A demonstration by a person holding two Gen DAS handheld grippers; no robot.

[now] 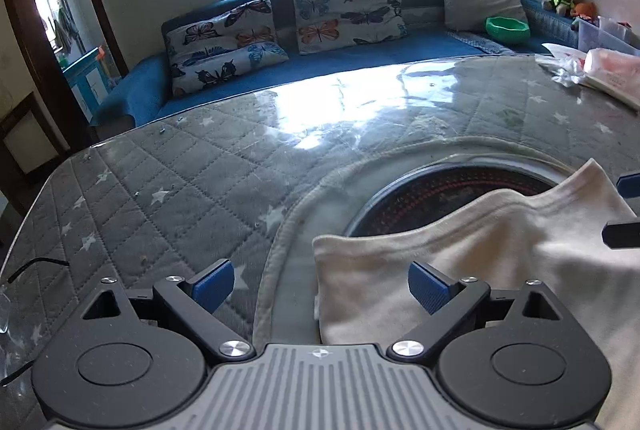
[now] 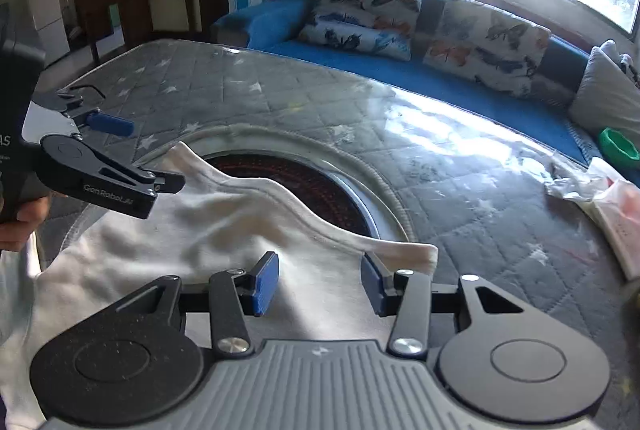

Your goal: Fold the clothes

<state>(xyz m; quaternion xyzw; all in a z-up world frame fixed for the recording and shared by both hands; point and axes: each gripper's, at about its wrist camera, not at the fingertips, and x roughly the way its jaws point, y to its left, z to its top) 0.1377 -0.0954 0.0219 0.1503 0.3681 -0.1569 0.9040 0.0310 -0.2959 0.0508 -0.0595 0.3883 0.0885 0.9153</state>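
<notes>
A white garment [image 1: 500, 254] lies on the quilted grey table, its collar edge over a round dark opening [image 1: 460, 189]. My left gripper [image 1: 320, 288] is open, with the garment's left corner between its blue pads; it also shows in the right wrist view [image 2: 136, 153], open at the garment's far left corner. The garment [image 2: 208, 226] spreads across the right wrist view. My right gripper [image 2: 320, 282] is open over the garment's near edge, its right pad by the collar end [image 2: 416, 254].
The grey star-patterned table cover [image 1: 160, 181] lies under clear plastic. A blue sofa [image 1: 320, 57] with butterfly cushions stands behind. A green bowl [image 1: 507, 28] sits on the sofa. Plastic bags and packets [image 2: 608, 205] lie at the table's right. A black cable [image 1: 36, 266] lies at the left.
</notes>
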